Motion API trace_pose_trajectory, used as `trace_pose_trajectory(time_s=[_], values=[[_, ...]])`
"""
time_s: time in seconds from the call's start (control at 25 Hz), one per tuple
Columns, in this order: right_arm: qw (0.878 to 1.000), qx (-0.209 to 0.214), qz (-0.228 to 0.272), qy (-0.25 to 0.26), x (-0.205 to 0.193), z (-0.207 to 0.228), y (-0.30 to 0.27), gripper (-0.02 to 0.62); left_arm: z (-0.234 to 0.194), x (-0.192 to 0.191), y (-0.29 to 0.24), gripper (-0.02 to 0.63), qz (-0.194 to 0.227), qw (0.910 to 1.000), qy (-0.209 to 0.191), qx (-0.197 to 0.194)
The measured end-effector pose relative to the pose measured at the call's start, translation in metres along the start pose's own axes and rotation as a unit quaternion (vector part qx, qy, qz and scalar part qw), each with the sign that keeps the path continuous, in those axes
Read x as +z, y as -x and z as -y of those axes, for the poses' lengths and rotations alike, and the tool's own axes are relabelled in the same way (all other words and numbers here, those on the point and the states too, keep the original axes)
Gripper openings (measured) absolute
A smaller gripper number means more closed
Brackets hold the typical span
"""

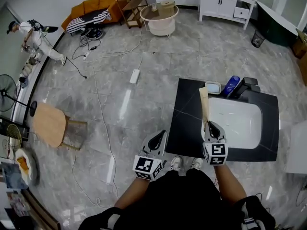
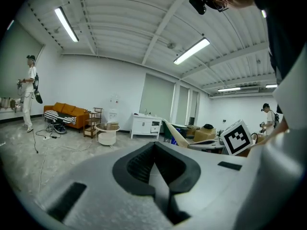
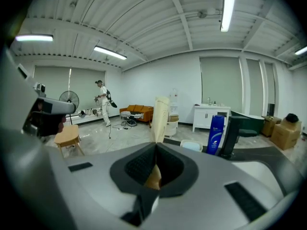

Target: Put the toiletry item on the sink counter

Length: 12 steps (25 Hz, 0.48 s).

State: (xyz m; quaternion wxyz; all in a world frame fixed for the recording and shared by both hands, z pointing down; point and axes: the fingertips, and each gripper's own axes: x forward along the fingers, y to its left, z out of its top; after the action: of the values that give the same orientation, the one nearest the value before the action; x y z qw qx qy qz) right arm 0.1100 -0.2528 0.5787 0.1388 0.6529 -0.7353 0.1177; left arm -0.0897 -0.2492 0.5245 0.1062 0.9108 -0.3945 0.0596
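Note:
A long, flat beige toiletry tube (image 1: 205, 104) sticks out forward from my right gripper (image 1: 214, 127), whose jaws are shut on its lower end. In the head view the tube hangs over the left rim of the white basin (image 1: 240, 123) set in the black sink counter (image 1: 187, 123). The right gripper view shows the tube (image 3: 160, 119) rising straight up from between the pads of the right gripper (image 3: 156, 152). My left gripper (image 1: 158, 140) is shut with nothing in it, just left of the counter's front corner over the floor; its pads meet in the left gripper view (image 2: 154, 152).
A blue bottle (image 1: 231, 85), a pale soap dish (image 1: 212, 87) and a black faucet (image 1: 248, 84) stand at the counter's far edge. A wooden stool (image 1: 49, 124) and cables (image 1: 103, 114) are on the floor at left. A person (image 1: 33, 40) stands far left.

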Motion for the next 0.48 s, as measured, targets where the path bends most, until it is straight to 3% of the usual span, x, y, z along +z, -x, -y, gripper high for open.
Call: trace_pose_trajectory(time_s=[0.48], values=[[0.998, 0.009, -0.066, 0.012, -0.046, -0.012, -0.035, 0.009, -0.015, -0.011, 0.011, 0.009, -0.009, 0.9995, 0.010, 0.029]])
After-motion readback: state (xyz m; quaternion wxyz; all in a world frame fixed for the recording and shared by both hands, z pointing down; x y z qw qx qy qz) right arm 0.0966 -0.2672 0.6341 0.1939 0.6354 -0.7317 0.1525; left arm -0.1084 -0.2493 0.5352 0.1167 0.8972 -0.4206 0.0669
